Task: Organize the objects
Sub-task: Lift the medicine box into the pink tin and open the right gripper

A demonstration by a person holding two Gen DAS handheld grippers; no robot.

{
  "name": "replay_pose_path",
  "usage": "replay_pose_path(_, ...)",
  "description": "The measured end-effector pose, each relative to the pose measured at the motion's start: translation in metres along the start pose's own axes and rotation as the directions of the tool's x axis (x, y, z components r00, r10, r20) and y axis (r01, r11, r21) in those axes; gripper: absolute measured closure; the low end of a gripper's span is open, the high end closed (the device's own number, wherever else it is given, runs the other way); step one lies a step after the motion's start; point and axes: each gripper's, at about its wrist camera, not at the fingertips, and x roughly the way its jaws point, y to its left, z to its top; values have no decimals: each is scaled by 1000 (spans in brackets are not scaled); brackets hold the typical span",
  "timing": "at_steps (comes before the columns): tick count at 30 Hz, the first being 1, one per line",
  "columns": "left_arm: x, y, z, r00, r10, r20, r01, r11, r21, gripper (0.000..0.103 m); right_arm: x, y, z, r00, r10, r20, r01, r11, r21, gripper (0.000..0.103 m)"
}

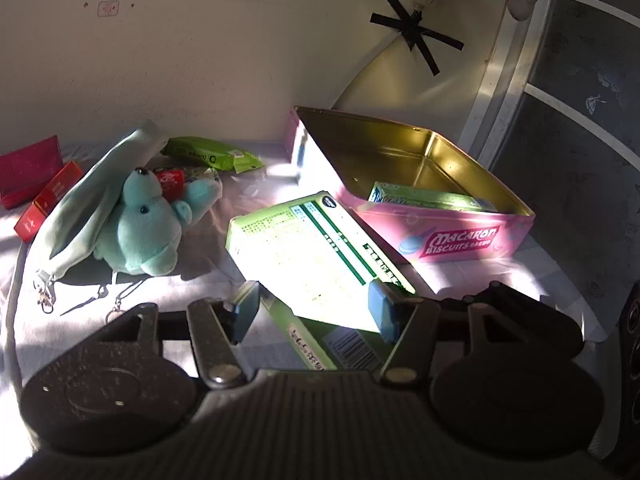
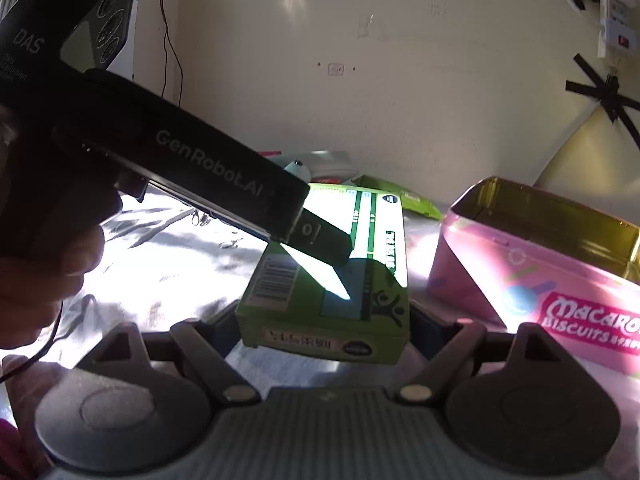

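Red boxes [image 1: 36, 184]: two lie at the far left on the white cloth [image 1: 208, 256], one flat and dark, one brighter and tilted.
Plush rabbit [image 1: 140, 228]: pale blue-green, it lies right of the red boxes with its long ears stretched to the left; a red can [image 1: 171, 181] is just behind its head.
Green packet [image 1: 212, 155]: it rests behind the rabbit, near the wall.
Green box [image 1: 316, 256]: it is in the middle, lifted off the cloth and tilted, and its far corner is close to the pink tin; bright sunlight falls on its top face.
Left gripper [image 1: 316, 308]: its blue pads [image 1: 382, 308] stand on both sides of the near end of the green box; I cannot tell if they press it.
Right gripper [image 2: 326, 330]: its fingers close on the sides of the near end of the green box [image 2: 332, 280] and hold it above the cloth.
Pink tin [image 1: 460, 236]: open, gold inside, at the right of the green box; a small green carton [image 1: 428, 198] lies inside it.
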Motion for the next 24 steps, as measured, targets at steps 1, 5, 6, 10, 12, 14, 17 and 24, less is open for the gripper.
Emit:
replay_pose_path(1,-2,-8,10,999,-13,36,12,999,31,41,-8,-5,4,998,-33,51,34,999,-7,18)
replay_pose_path(5,15,-43,48,991,-40,125,19,987,161,41,-16,-35,22,978,-148,146,149,989,2,17)
replay_pose_path(6,27,-51,57,989,-42,142,15,982,190,41,-12,-48,27,971,-186,152,186,982,13,17)
replay_pose_path(10,85,-71,85,990,-38,137,4,969,246,41,24,-104,37,959,-261,112,250,963,102,17)
replay_pose_path(12,116,-78,93,993,-21,116,-10,966,257,39,43,-130,36,946,-313,85,303,946,114,16)
replay_pose_path(14,144,-84,98,994,61,94,-83,963,255,39,59,-144,30,925,-371,83,362,926,107,9)
replay_pose_path(17,151,-80,91,992,86,88,-103,971,215,39,60,-156,18,923,-379,63,368,920,137,9)
replay_pose_path(24,95,-71,62,982,100,163,-135,966,221,39,42,-131,12,924,-364,116,352,929,114,8)
